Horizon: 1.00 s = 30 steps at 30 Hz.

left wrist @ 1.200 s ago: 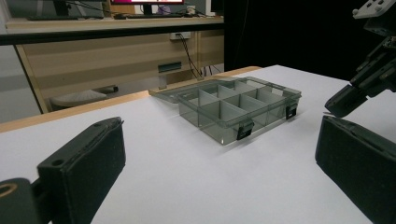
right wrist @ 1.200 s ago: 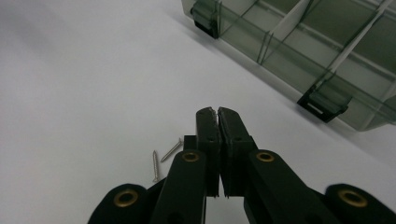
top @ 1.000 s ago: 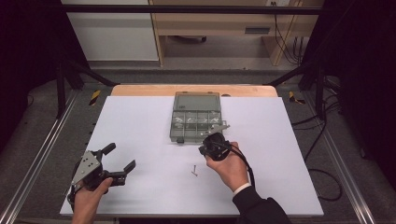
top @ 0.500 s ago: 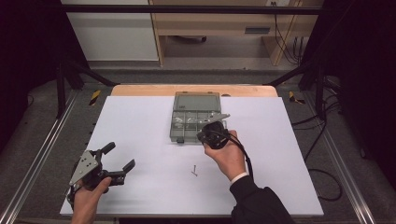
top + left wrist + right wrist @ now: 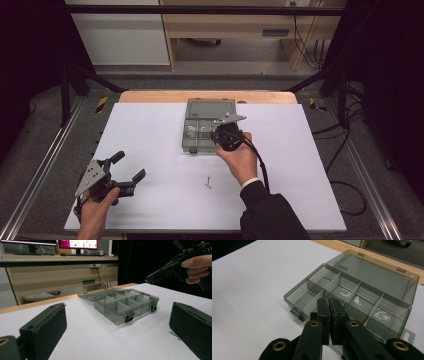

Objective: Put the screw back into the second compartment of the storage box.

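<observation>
I am holding the right gripper (image 5: 220,131) over the near edge of the smoky, clear compartment box (image 5: 207,120), which is sitting open near the far middle of the white table (image 5: 150,130) with its lid lying flat behind it; in the right gripper view I am seeing the jaws pressed together, pad against pad, with nothing that I can make out between them, pointing down at the front row of compartments; whether anything tiny is pinched there I cannot tell. A small screw (image 5: 208,183) is lying on the bare table nearer me, well apart from the box and just beside my right wrist. The left gripper (image 5: 127,172) is resting at the near left of the table, far from the box, its jaws standing wide apart and empty; through the left gripper view I am looking between its two black pads (image 5: 45,325) at the box's latched front, with the other gripper hanging above and to the right.
</observation>
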Available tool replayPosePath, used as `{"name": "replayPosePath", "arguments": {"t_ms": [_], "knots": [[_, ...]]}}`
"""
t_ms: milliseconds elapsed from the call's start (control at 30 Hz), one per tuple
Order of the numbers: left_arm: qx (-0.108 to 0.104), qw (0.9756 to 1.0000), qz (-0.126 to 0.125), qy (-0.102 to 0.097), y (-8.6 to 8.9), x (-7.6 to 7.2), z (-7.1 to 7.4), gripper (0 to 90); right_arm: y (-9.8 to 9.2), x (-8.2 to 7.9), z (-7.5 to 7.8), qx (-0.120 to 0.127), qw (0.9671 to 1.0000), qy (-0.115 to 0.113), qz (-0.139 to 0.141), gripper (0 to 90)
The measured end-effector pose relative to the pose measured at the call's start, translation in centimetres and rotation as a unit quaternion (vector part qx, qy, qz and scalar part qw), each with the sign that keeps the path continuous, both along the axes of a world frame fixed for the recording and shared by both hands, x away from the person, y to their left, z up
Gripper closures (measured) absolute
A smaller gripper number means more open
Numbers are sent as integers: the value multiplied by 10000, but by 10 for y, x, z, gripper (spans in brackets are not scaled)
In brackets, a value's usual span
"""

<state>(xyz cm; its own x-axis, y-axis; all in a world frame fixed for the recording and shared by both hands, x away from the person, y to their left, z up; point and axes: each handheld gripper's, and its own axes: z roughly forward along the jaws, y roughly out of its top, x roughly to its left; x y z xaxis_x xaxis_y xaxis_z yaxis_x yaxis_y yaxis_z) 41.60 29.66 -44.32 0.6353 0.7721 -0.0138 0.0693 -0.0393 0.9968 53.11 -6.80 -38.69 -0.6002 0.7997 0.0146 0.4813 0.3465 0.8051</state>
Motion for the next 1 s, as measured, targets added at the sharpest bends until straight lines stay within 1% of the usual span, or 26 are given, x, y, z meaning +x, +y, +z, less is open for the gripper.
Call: {"name": "replayPosePath", "arguments": {"t_ms": [33, 133, 167, 267, 333, 467, 600, 633, 667, 733, 767, 800, 833, 867, 900, 1000], "knots": [[-7, 10000, 3, 0, 0, 0, 0, 11, 0, 1, 0, 16, 10000, 3, -37, 881], [13, 10000, -15, -5, 0, 0, 0, 11, -1, 4, 1, 23, 10000, -80, -53, 881], [-11, 10000, -13, -6, -1, 0, 0, 11, 0, 6, 2, 50, 9999, -85, -91, 881], [45, 10000, -38, -14, -2, 0, 0, 11, 0, 10, 3, 112, 9998, -147, -119, 881], [19, 10000, -43, -30, -3, 0, 0, 11, 1, 14, 3, 123, 9996, -211, -132, 881], [5, 10000, -61, -16, -2, 0, 0, 11, 5, 23, 1, 78, 9994, -293, -158, 881], [-7, 10000, -66, -18, -2, 0, 0, 11, 9, 34, -3, 138, 9987, -415, -276, 881], [6, 10000, -71, -18, -2, 0, 0, 11, 9, 34, -3, 138, 9987, -415, -276, 881], [2, 10000, -74, -22, -3, 0, 0, 11, 10, 37, -4, 93, 9985, -475, -273, 881], [11, 10000, -84, -32, -3, -1, 1, 12, 14, 41, -7, 78, 9984, -478, -308, 881], [20, 10000, -79, -32, -3, -1, 1, 12, 16, 43, -10, 64, 9984, -475, -301, 881], [20, 10000, -78, -31, -3, -1, 0, 12, 19, 47, -16, 31, 9984, -464, -315, 881], [17, 10000, -76, -29, -3, -1, 0, 12, 19, 47, -16, 31, 9984, -464, -315, 881], [7, 10000, -61, -34, -2, -1, 0, 12, 20, 52, -23, 6, 9983, -488, -305, 881], [9, 10000, -65, -27, -2, -1, 1, 12, 20, 52, -23, 6, 9983, -488, -305, 881], [-1, 10000, -59, -43, -2, -2, 1, 12, 24, 61, -32, -74, 9981, -530, -311, 880]]}}
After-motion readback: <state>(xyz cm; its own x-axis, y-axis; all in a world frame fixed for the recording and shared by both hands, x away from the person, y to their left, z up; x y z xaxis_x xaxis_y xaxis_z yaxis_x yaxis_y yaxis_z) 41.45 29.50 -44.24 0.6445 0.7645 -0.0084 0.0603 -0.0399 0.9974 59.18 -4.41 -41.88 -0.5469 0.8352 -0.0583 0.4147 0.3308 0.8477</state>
